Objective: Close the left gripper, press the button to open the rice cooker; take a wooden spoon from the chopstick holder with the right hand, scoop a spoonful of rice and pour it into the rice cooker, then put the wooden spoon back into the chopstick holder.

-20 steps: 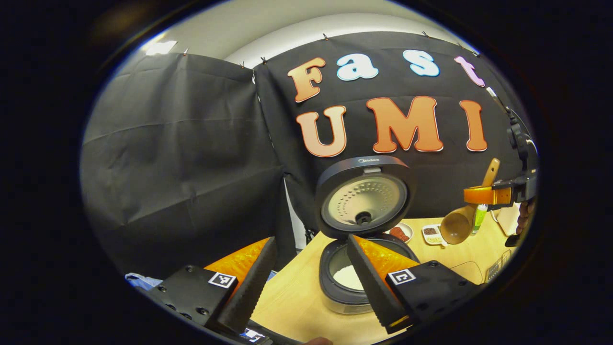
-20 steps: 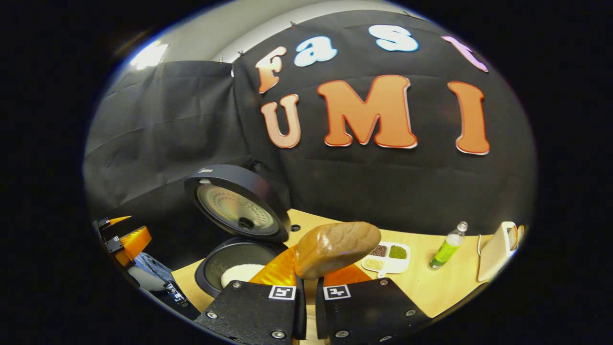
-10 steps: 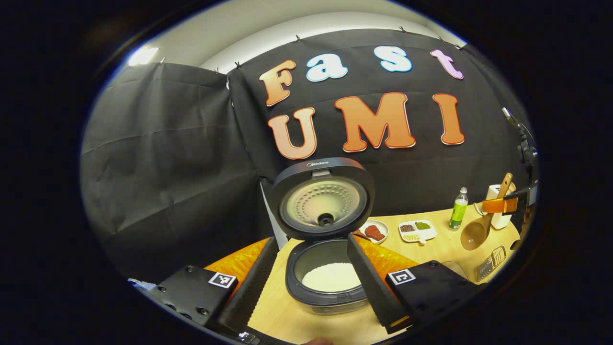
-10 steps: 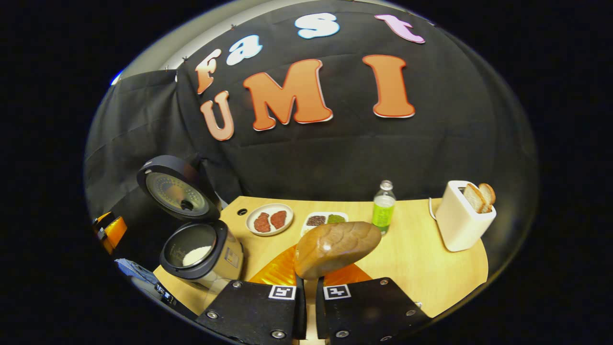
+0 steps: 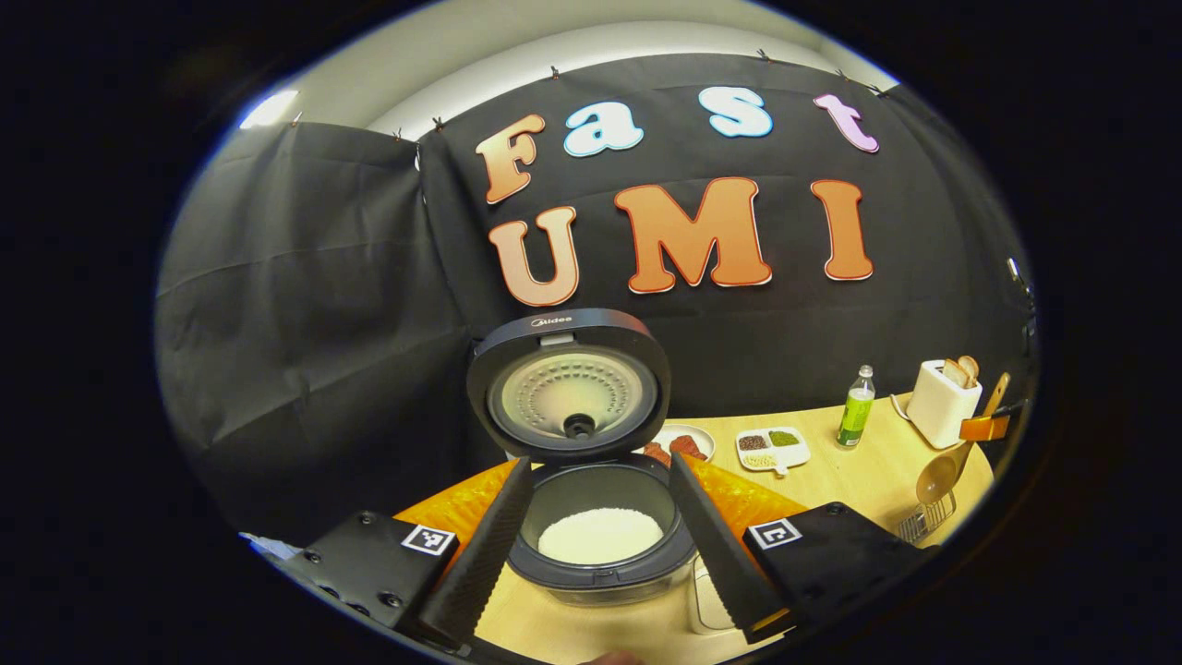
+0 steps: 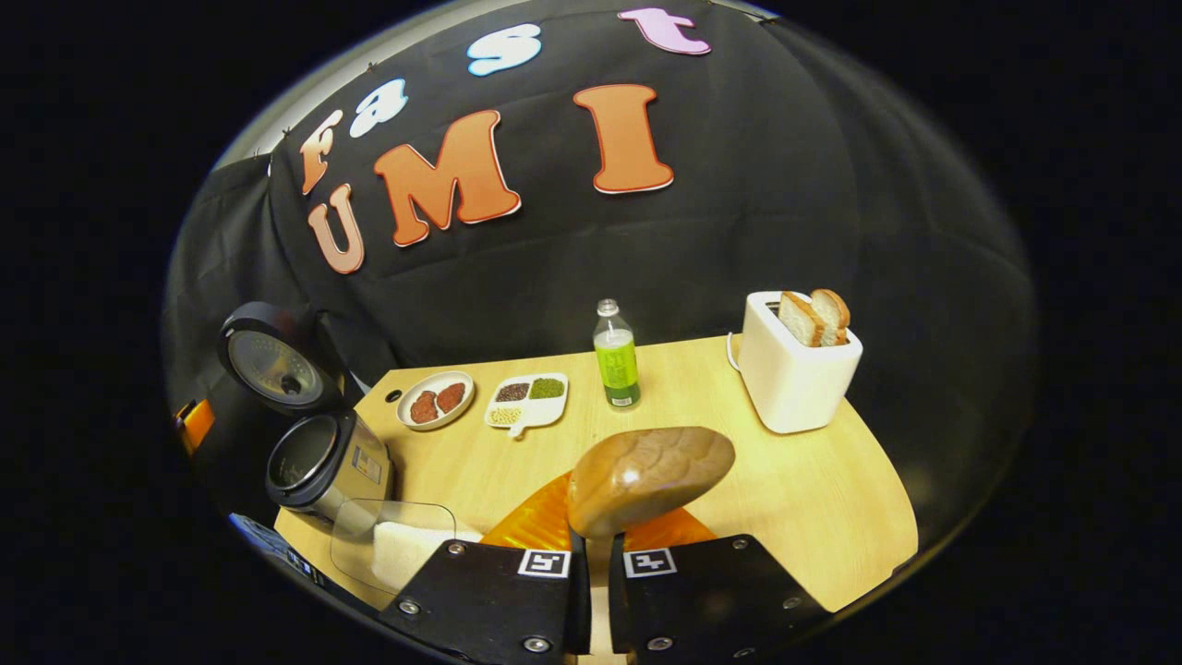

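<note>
The rice cooker [image 5: 600,554] stands with its lid [image 5: 568,397] up and white rice in the pot. My left gripper [image 5: 600,460] is open, its fingers framing the pot from in front. Far to the right my right gripper [image 5: 983,427] carries the wooden spoon [image 5: 940,476] above a wire chopstick holder [image 5: 919,525]. In the right gripper view, my right gripper [image 6: 598,545] is shut on the spoon's handle, and the spoon bowl [image 6: 646,476] sticks up over the table. The cooker [image 6: 319,457] sits at the far left, with a clear box of rice [image 6: 397,545] beside it.
On the wooden table [image 6: 813,499] stand a white toaster [image 6: 794,369] with bread slices, a green bottle [image 6: 617,356], a divided dish of grains [image 6: 526,400] and a plate of red pieces [image 6: 436,400]. The black cloth wall rises right behind them.
My right gripper has swung right with the spoon, away from the cooker and toward the toaster side. The left gripper view has turned, so the cooker sits centred between its fingers.
</note>
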A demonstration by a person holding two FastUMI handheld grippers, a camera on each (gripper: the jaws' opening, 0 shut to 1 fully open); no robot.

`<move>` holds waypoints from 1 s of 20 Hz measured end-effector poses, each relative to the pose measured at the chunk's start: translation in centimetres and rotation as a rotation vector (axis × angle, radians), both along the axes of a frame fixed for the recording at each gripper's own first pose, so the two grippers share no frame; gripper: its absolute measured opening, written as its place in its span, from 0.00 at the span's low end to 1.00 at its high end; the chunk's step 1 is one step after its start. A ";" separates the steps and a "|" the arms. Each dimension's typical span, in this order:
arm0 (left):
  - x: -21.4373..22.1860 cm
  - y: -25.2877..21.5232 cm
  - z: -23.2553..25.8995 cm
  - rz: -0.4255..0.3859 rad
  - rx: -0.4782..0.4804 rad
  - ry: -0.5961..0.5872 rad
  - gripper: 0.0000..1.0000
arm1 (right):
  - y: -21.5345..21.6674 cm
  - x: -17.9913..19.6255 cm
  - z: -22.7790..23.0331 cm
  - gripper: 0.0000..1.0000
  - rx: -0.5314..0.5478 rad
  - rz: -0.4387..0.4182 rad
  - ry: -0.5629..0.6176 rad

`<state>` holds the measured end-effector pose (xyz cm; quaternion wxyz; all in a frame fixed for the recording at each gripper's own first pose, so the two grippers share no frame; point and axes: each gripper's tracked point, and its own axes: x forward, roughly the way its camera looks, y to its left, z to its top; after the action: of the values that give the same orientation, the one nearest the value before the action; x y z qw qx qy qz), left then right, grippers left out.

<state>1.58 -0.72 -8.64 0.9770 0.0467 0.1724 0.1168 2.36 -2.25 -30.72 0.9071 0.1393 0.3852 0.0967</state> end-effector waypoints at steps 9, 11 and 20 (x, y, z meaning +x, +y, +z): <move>1.1 -1.5 0.3 -0.015 0.017 0.009 0.99 | -2.8 -3.7 -5.5 0.07 -0.031 -0.052 0.122; 1.5 -1.4 0.6 -0.019 0.024 0.007 0.99 | -2.5 -4.3 -6.9 0.07 -0.025 -0.067 0.153; 4.0 2.4 1.2 -0.002 0.019 -0.003 0.99 | -3.2 -5.9 -8.9 0.14 -0.003 -0.182 0.297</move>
<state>5.56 1.70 -7.43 0.9769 0.0559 0.1699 0.1174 -3.57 -5.47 -39.58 0.8454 0.1849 0.5011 -0.0083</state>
